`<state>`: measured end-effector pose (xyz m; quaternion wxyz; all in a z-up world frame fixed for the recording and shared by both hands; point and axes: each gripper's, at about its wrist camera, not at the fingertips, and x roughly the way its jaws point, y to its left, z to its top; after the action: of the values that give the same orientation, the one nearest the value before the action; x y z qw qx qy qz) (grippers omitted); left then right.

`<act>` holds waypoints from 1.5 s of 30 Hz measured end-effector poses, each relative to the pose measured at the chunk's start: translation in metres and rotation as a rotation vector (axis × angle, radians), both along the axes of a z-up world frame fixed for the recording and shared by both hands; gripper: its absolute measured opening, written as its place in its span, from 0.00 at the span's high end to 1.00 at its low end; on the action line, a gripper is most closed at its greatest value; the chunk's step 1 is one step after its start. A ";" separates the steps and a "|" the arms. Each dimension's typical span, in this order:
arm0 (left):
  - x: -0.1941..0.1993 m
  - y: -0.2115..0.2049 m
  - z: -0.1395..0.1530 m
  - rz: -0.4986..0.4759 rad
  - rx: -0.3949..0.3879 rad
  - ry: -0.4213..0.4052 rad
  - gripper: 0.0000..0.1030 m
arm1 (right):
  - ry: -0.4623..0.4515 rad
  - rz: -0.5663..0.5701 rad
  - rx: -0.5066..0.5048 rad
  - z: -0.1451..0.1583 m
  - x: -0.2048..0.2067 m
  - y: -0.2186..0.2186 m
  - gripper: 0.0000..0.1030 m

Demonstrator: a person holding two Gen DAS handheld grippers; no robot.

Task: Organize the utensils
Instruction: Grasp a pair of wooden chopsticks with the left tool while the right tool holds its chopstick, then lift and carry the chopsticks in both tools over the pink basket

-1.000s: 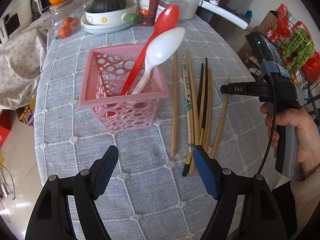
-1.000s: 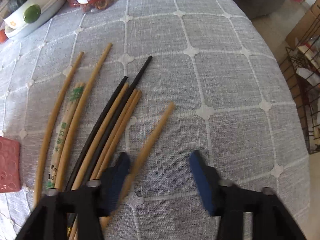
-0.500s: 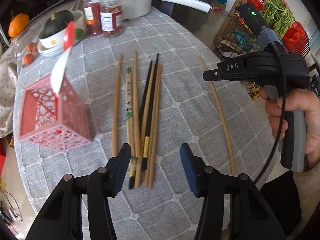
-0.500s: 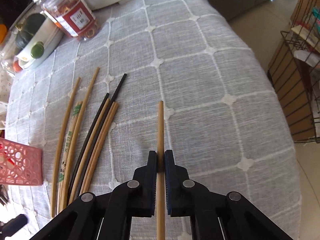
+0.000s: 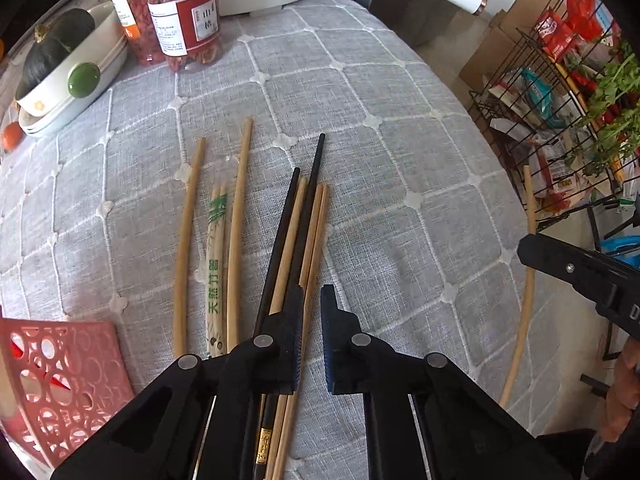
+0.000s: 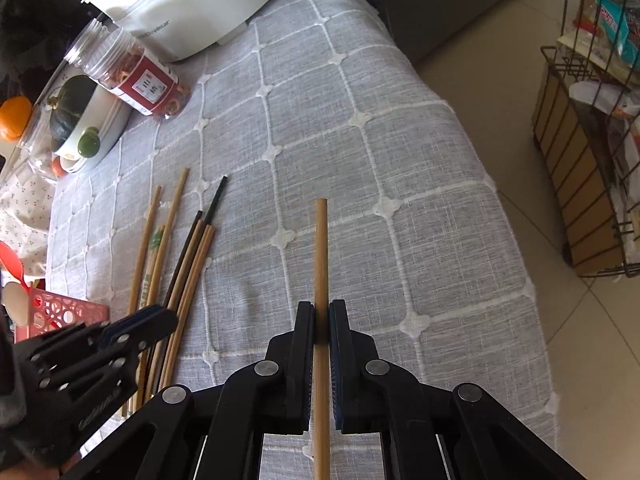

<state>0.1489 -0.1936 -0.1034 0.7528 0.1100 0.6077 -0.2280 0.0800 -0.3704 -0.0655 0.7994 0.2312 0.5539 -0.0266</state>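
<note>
Several wooden and black chopsticks [image 5: 240, 216] lie side by side on the grey checked tablecloth. My left gripper [image 5: 310, 304] is low over the right side of that bundle; its jaws are closing, pads against a wooden chopstick [image 5: 316, 236] that still rests on the cloth. My right gripper [image 6: 318, 320] is shut on a single wooden chopstick [image 6: 321, 248], held off the table and pointing away. The pink perforated basket [image 5: 60, 372] stands at the lower left; a red spoon [image 6: 12, 260] and a white spoon [image 6: 16, 300] stick out of it.
Two red-labelled jars [image 5: 184, 20], a bowl with a dark squash [image 5: 68, 64] and a white pot [image 6: 192, 4] crowd the far left of the table. A wire rack [image 5: 560, 120] of groceries stands on the floor beyond the table's right edge.
My left gripper has swung right from in front of the basket to the chopstick bundle and closed. My right gripper has shut on the lone chopstick and raised it off the cloth.
</note>
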 end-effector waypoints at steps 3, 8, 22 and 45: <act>0.007 -0.005 -0.002 0.003 0.029 -0.010 0.93 | -0.002 0.002 0.015 0.000 -0.001 -0.004 0.95; 0.018 -0.017 -0.005 0.004 0.032 0.016 0.93 | -0.008 -0.001 0.033 0.002 -0.003 -0.009 0.95; 0.027 -0.054 -0.017 -0.049 0.166 -0.027 0.89 | 0.002 -0.006 0.038 -0.001 -0.002 -0.012 0.95; -0.087 0.086 0.165 0.005 -0.266 -0.510 0.92 | -0.302 0.110 -0.020 0.093 -0.031 0.052 0.95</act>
<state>0.0617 -0.1081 0.0621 0.8896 0.0626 0.3637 -0.2691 0.0491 -0.3180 0.0276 0.8763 0.1937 0.4387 0.0466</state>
